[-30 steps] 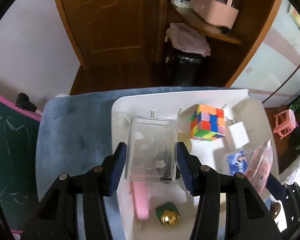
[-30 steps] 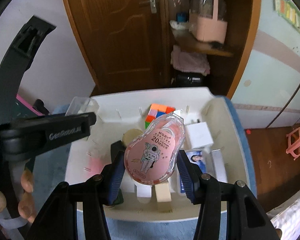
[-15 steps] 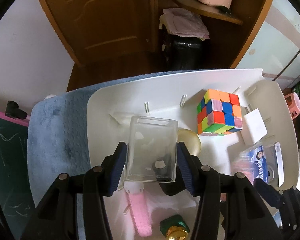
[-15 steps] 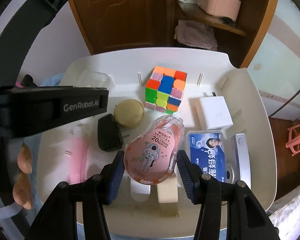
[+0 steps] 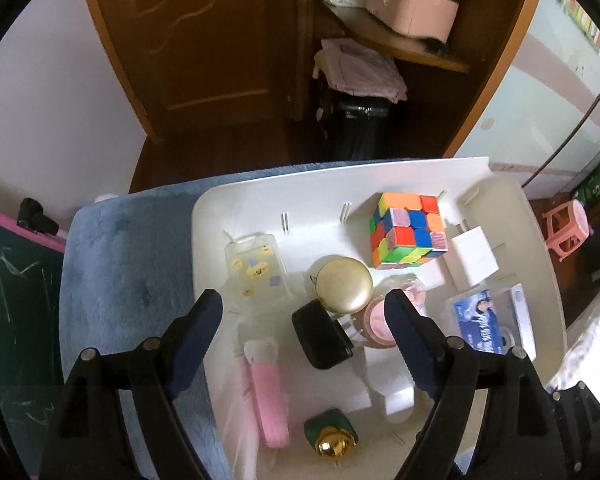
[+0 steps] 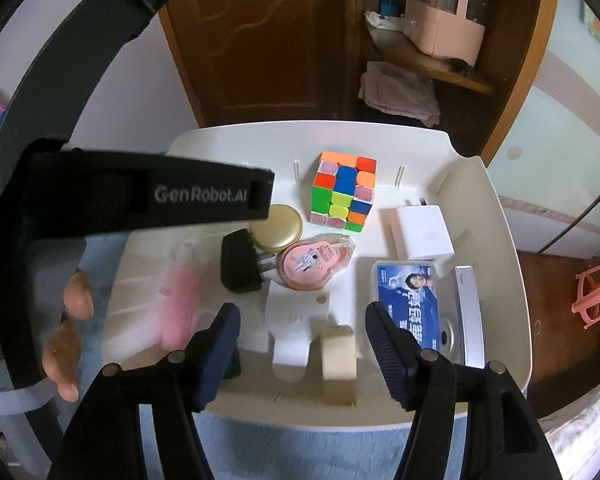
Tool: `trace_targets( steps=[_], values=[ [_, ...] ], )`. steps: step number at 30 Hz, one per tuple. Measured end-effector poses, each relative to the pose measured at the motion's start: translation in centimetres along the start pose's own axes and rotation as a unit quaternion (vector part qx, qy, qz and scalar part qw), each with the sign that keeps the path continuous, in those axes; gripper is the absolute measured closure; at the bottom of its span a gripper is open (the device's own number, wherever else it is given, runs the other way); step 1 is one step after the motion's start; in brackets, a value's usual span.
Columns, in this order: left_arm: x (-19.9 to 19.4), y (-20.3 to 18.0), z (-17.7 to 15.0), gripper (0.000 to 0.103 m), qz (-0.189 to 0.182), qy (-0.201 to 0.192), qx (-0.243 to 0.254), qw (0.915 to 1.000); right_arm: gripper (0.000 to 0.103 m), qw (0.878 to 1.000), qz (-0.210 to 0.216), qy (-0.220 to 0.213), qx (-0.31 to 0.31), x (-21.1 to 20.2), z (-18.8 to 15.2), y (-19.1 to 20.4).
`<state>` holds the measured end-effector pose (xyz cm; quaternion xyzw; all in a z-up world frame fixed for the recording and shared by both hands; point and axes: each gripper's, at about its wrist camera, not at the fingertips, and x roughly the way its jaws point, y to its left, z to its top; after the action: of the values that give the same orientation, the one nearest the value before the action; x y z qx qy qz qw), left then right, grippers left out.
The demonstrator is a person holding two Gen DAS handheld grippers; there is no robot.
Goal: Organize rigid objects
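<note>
A white tray point(image 5: 236, 208) point(image 6: 496, 216) on a blue mat holds several rigid items. A clear plastic box point(image 5: 258, 272) with yellow stickers lies at the tray's left. A pink correction-tape dispenser point(image 6: 314, 260) point(image 5: 380, 316) lies in the middle, beside a black plug point(image 6: 240, 266) point(image 5: 320, 334) and a gold round tin point(image 5: 344, 284) point(image 6: 276, 222). A colourful puzzle cube point(image 5: 406, 230) point(image 6: 344, 192) stands at the back. My left gripper point(image 5: 302, 316) is open and empty above the box and plug. My right gripper point(image 6: 302, 330) is open and empty above the tray's front.
The tray also holds a white charger point(image 6: 424, 236), a blue-labelled case point(image 6: 410, 300), a pink comb point(image 5: 268, 404), a green and gold bottle point(image 5: 332, 436) and a beige block point(image 6: 339, 356). The left gripper's body point(image 6: 140, 196) crosses the right wrist view. A wooden door point(image 5: 204, 40) stands behind.
My left gripper opened and let go of the clear box, which now lies in the tray. My right gripper opened and let go of the pink tape dispenser, which now lies mid-tray.
</note>
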<state>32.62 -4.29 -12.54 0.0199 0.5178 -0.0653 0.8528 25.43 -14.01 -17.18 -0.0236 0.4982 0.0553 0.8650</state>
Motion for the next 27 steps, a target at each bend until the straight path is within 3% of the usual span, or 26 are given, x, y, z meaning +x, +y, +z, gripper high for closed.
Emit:
trace_targets(
  steps=[12, 21, 27],
  values=[
    [-7.6, -0.8, -4.9, 0.018, -0.012, -0.040, -0.004, 0.9991, 0.037, 1.000, 0.017, -0.016, -0.021, -5.7, -4.8, 0.3],
    [-15.3, -1.1, -9.5, 0.018, -0.015, -0.074, -0.026, 0.9968, 0.037, 0.999, 0.025, -0.032, -0.034, -13.0, -9.9, -0.6],
    [-20.5, -1.1, -13.3, 0.018, -0.007, -0.099, -0.066, 0.9928, 0.026, 0.998, 0.025, -0.055, -0.017, -18.2, -12.7, -1.5]
  ],
)
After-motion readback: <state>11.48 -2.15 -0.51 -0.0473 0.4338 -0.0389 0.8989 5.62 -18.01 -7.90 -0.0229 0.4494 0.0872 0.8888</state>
